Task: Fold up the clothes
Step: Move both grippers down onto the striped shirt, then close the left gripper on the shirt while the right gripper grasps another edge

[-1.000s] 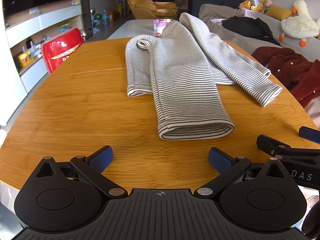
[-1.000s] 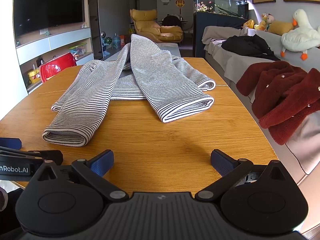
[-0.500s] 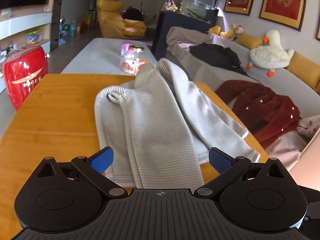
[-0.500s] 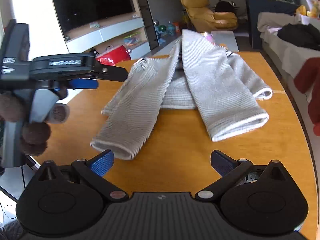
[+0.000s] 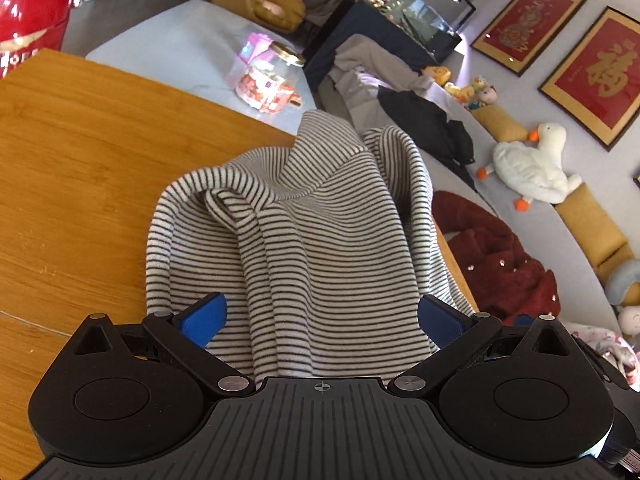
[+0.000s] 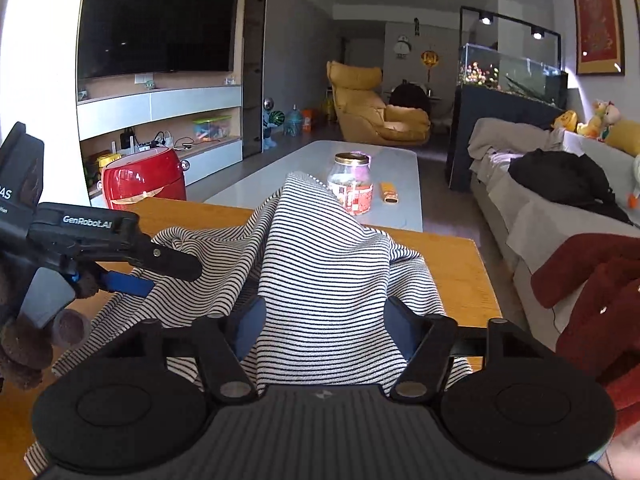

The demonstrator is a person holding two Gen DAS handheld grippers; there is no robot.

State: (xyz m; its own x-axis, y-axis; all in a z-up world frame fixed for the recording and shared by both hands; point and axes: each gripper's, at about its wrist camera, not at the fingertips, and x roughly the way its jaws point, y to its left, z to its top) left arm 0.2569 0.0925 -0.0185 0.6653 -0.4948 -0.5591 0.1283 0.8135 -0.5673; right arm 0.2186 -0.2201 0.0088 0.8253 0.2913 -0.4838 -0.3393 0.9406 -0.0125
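Note:
A black-and-white striped garment [image 5: 320, 248] lies rumpled on the wooden table [image 5: 72, 168]. My left gripper [image 5: 320, 316] hovers low over its near end, open wide, and striped fabric fills the space between its blue pads [image 5: 204, 314]. In the right wrist view this left gripper [image 6: 160, 276] comes in from the left, held by a hand in a brown glove [image 6: 24, 352]. My right gripper [image 6: 326, 328] straddles a raised ridge of the striped garment [image 6: 324, 264]. Its jaws are closing with fabric between them, and the pads do not visibly pinch it.
A red appliance [image 6: 142, 178] stands off the table's far left. A glass jar [image 6: 352, 188] sits on the grey coffee table [image 6: 396, 172] beyond. A dark red fuzzy coat [image 5: 500, 272] lies on the sofa, close to the table's right edge [image 6: 480, 276].
Both grippers moved forward from the table's near edge onto the garment. The left one swung right and rolled. The right jaws narrowed around the fabric.

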